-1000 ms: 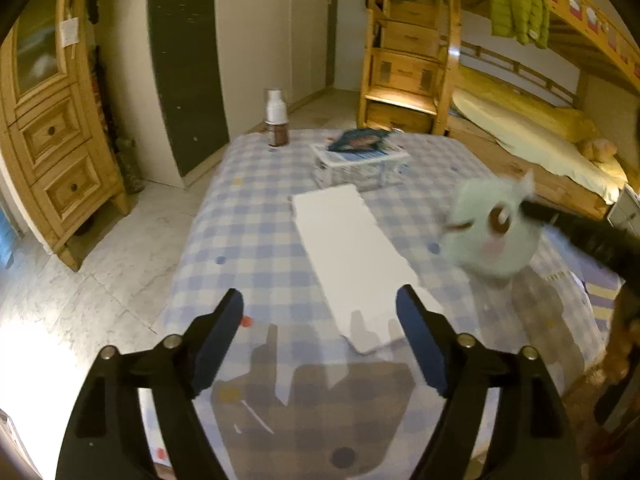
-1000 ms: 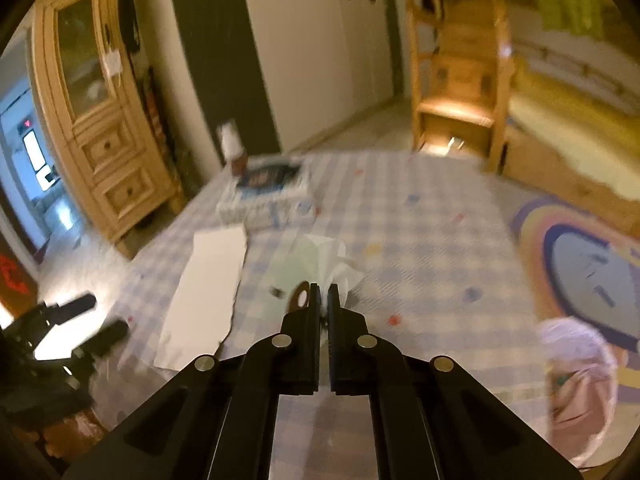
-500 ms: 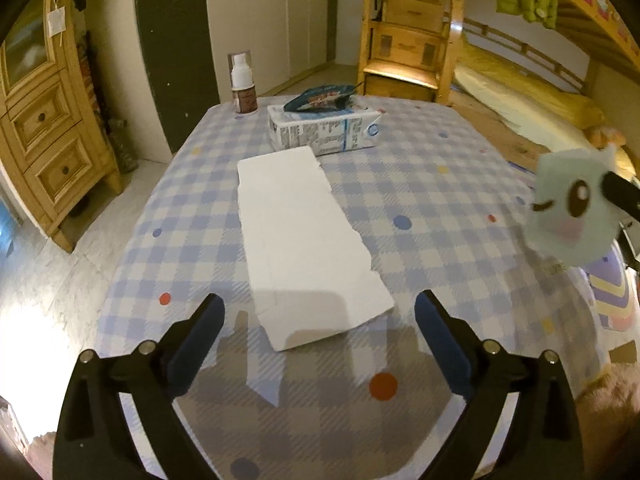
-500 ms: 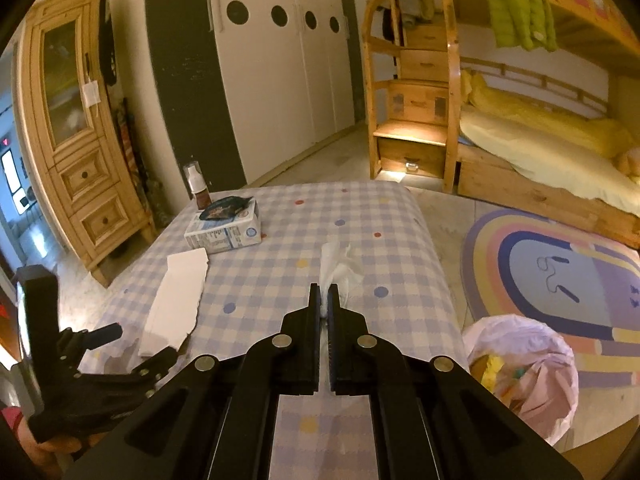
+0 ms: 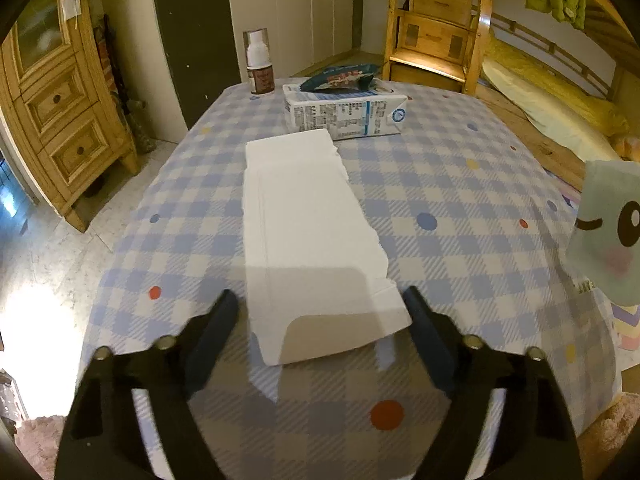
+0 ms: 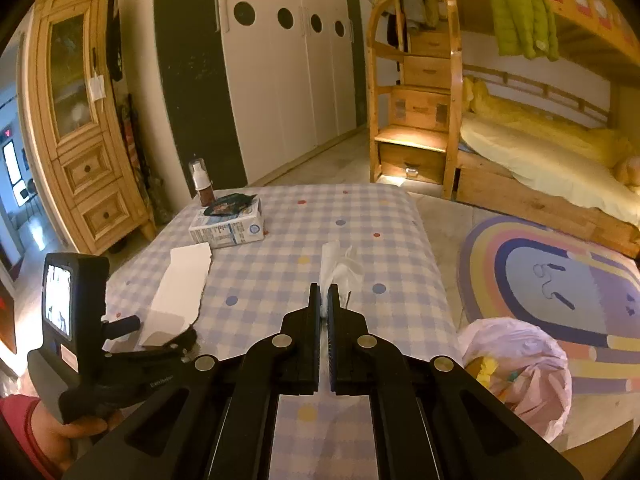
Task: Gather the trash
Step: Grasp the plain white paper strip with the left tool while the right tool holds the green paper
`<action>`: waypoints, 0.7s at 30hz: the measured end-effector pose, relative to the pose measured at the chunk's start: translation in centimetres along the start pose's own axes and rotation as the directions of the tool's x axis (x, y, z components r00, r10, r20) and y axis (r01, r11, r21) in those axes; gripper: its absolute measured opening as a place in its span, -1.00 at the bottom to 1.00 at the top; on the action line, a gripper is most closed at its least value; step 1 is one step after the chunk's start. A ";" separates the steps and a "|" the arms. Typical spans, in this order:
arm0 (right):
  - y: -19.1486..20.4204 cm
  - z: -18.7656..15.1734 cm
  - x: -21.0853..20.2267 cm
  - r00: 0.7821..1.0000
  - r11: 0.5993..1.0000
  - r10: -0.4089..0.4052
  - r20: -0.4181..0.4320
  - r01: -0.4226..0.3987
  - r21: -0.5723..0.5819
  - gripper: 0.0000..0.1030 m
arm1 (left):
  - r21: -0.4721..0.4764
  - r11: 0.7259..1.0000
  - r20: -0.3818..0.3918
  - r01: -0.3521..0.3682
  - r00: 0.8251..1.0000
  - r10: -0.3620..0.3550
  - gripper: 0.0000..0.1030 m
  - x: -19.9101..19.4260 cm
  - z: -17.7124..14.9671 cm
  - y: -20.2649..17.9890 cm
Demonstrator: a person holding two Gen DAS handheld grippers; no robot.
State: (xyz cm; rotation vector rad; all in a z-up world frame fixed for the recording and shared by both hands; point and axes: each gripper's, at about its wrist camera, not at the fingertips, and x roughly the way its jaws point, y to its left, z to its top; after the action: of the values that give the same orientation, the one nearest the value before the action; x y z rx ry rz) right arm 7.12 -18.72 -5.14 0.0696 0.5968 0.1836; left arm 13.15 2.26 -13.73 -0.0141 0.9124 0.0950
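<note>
The table [image 5: 460, 184], under a blue checked cloth, is mostly bare on its right half, with floor and a rainbow rug [image 6: 560, 276] past its right edge, where a pink trash bag [image 6: 520, 372] stands open beside the table's near corner. The left tongs [image 5: 320, 312] hover with jaws wide and closing, astride the near end of a torn white paper sheet [image 5: 304, 220] lying flat; nothing is pinched. The right tongs [image 6: 324, 300] are clamped on a pale green tissue packet [image 5: 604, 232] with a cartoon face, held above the table. A milk carton [image 5: 344, 114] lies beyond the sheet.
</note>
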 end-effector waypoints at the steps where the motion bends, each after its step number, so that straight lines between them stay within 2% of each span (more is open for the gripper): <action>1: -0.1 0.0 -0.2 1.000 1.000 -0.002 0.002 0.002 0.002 -0.95 | 0.001 1.000 -0.004 0.003 1.000 -0.003 0.38 -0.1 0.0 0.2; 2: -0.1 -0.1 -0.4 1.000 1.000 -0.004 0.004 0.004 0.002 -0.95 | 0.002 1.000 -0.005 0.021 1.000 -0.021 0.31 -0.5 -0.2 0.4; 3: -0.3 -0.1 -0.7 1.000 1.000 -0.006 0.008 0.006 0.005 -0.95 | 0.005 0.999 -0.003 0.035 0.999 -0.034 -0.05 -0.7 -0.2 0.6; 7: -0.9 -0.2 -1.8 1.000 1.000 -0.011 0.022 0.010 0.018 -0.95 | 0.027 0.996 0.016 0.080 0.997 -0.080 -0.44 -2.4 -0.9 1.4; 9: -1.1 -0.2 -2.2 0.999 1.000 -0.013 0.029 0.012 0.025 -0.95 | 0.039 0.994 0.031 0.104 0.994 -0.105 -0.75 -3.2 -1.3 1.8; 10: -1.2 -0.2 -2.5 0.999 1.000 -0.014 0.033 0.013 0.027 -0.95 | 0.045 0.992 0.041 0.119 0.992 -0.121 -0.79 -3.6 -1.6 2.2; 15: -1.5 -0.5 -3.1 0.999 0.999 -0.016 0.040 0.014 0.039 -0.95 | 0.060 0.987 0.051 0.149 0.987 -0.152 -0.78 -4.2 -2.3 3.5; 16: -1.6 -0.5 -3.1 0.999 0.999 -0.014 0.041 0.013 0.041 -0.95 | 0.065 0.986 0.044 0.157 0.986 -0.160 -0.70 -4.1 -2.4 3.5; 17: -1.6 -0.6 -3.2 0.999 0.999 -0.013 0.042 0.011 0.041 -0.95 | 0.073 0.988 0.040 0.135 0.990 -0.138 -0.30 -4.0 -2.6 3.6; 18: -1.6 -0.6 -3.2 0.999 0.999 -0.012 0.041 0.010 0.042 -0.95 | 0.074 0.989 0.048 0.124 0.991 -0.128 -0.05 -4.1 -2.7 3.6; 21: -1.6 -0.7 -3.2 0.999 0.999 -0.013 0.037 0.011 0.043 -0.95 | 0.087 0.984 0.063 0.153 0.985 -0.158 -0.06 -4.1 -2.7 3.4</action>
State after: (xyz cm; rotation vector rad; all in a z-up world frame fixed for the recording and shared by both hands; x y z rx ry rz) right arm 4.40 -20.86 -4.12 0.1108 0.5639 0.1573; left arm 8.17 5.17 -12.03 -0.0055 0.8421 -0.0870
